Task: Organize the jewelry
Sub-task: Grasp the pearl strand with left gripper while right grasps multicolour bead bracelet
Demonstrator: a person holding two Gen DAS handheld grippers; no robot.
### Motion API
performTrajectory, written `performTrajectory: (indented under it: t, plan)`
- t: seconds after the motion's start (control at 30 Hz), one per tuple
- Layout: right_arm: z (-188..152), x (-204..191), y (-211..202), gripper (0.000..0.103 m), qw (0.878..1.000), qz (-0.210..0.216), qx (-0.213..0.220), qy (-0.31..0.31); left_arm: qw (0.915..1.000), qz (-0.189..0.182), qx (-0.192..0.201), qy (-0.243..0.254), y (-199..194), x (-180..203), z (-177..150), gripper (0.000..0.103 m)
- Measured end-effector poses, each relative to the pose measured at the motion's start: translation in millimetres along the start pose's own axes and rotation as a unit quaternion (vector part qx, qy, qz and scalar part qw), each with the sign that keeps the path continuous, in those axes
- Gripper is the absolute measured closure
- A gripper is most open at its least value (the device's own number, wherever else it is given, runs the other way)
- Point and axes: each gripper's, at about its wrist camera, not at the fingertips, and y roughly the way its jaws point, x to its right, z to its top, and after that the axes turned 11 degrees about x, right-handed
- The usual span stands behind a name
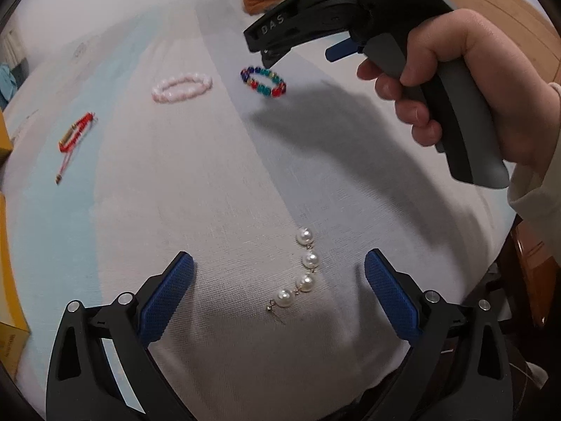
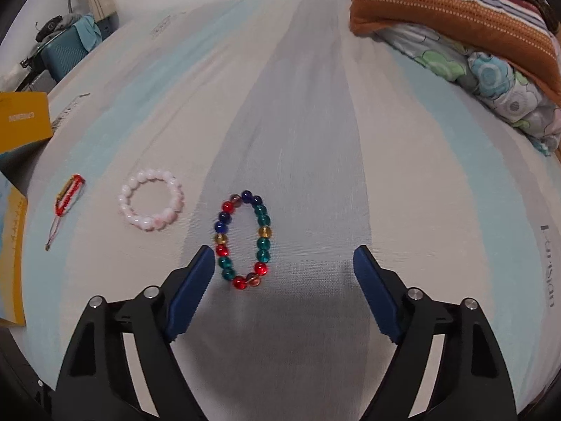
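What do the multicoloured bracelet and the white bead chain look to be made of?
Multicoloured bracelet: translucent glossy beads with bright highlights, probably glass or clear plastic.
White bead chain: round beads with a soft pearly sheen, likely pearl or imitation, joined by thin gold-coloured links that look like metal.

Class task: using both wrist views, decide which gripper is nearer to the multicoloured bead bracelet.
Right. The right gripper hangs just over the multicoloured bead bracelet, its fingers either side. The left gripper is far off, around the pearl strand.
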Motion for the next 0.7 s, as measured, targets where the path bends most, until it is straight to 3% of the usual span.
performTrajectory:
  t: [0.27,0.57,0.67,0.7]
  plan:
    - [-3,9,23,0.038,0.999,0.017,-0.023,0.031,0.9999,0.011,0.004,0.007,8,-3,-8,0.028]
    - [2,7,34,0.053,0.998,0.026,-0.036,0.044,0.9997,0.022,0.002,0.011,4,-10,-8,0.056]
    - [2,8,37,0.064,0.998,0.027,-0.04,0.046,0.9996,0.025,-0.002,0.017,1,-7,-10,0.067]
    - [2,9,37,0.067,0.997,0.028,-0.041,0.051,0.9996,0.022,-0.004,0.018,1,-7,-10,0.075]
